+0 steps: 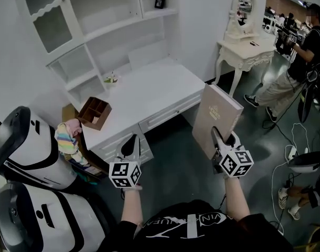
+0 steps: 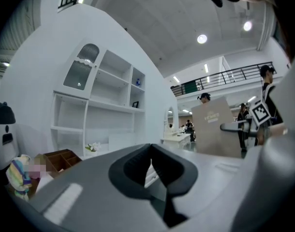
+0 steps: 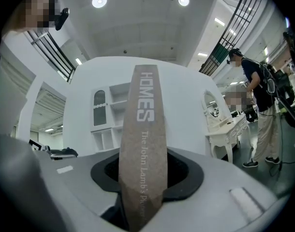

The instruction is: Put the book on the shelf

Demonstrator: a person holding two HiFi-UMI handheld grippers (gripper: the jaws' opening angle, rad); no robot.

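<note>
One book [image 1: 215,109], lower edge hidden, between clamped right fingers [image 1: 216,139]; left fingers [image 1: 130,146] together, empty.

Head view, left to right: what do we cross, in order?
white machine → striped soft toy → wooden organiser → flowers → left gripper → book → dressing table → person

Black short-sleeved T-shirt [image 1: 186,227], white angular lettering across the chest. Hand-held left gripper [image 1: 131,140] and right gripper [image 1: 217,136]: grey bodies, dark-lined jaws, each carrying a white cube [image 1: 124,174] with black square markers.
</note>
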